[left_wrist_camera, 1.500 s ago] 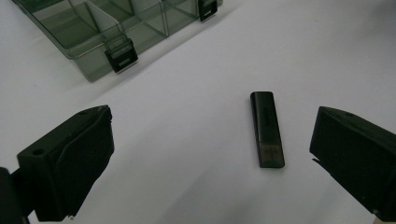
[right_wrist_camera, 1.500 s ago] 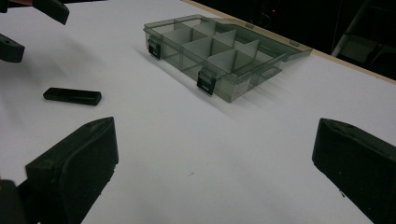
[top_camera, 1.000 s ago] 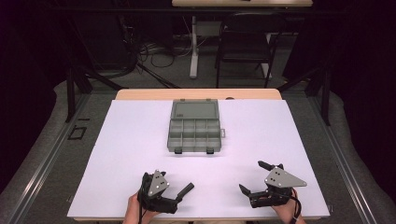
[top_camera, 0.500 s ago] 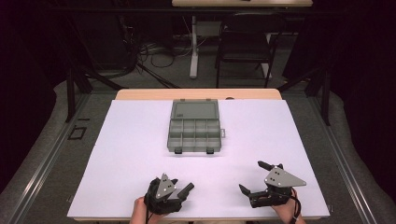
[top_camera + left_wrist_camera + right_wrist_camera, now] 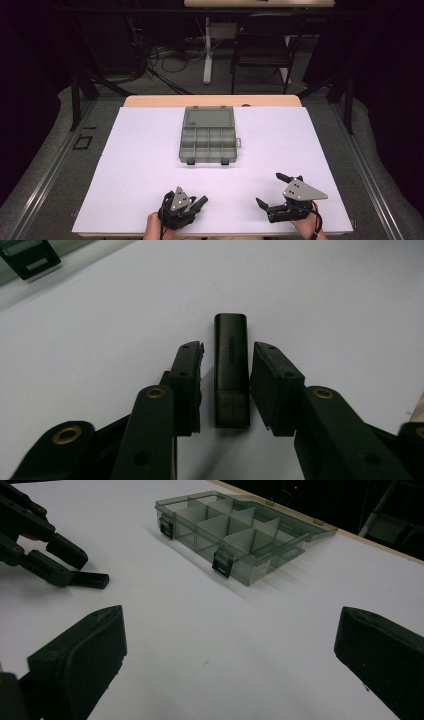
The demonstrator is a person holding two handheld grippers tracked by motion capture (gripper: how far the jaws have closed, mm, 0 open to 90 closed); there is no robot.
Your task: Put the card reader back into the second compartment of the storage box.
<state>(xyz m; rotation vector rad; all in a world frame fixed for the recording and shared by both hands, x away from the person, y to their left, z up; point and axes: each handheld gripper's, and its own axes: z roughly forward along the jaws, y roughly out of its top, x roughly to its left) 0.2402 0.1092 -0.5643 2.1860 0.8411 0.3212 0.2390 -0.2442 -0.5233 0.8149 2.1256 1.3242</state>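
A small black USB stick [image 5: 231, 370] lies flat on the white table sheet, pointing away between the jaws of my left gripper [image 5: 231, 349]. Those jaws have just been closing around it. The right pad [image 5: 272, 375] sits almost against the stick, and a narrow gap shows at the left pad [image 5: 187, 380]. In the high view the left gripper [image 5: 192, 206] is at the near edge with the stick [image 5: 201, 201] poking out ahead. My right gripper [image 5: 270, 190] rests open at the near right with nothing between its jaws, and its own view looks across to the left gripper [image 5: 75, 567] and stick [image 5: 92, 581].
A clear grey compartment box [image 5: 208, 142] with black latches sits at the table's middle, lid laid open behind it, compartments bare; it also appears in the right gripper view [image 5: 235, 535]. The white sheet [image 5: 140, 165] spreads around it. A chair and cables stand beyond the far edge.
My left gripper's jaws have narrowed from wide open to close around the USB stick, and the hand has edged slightly right. The right gripper has not moved.
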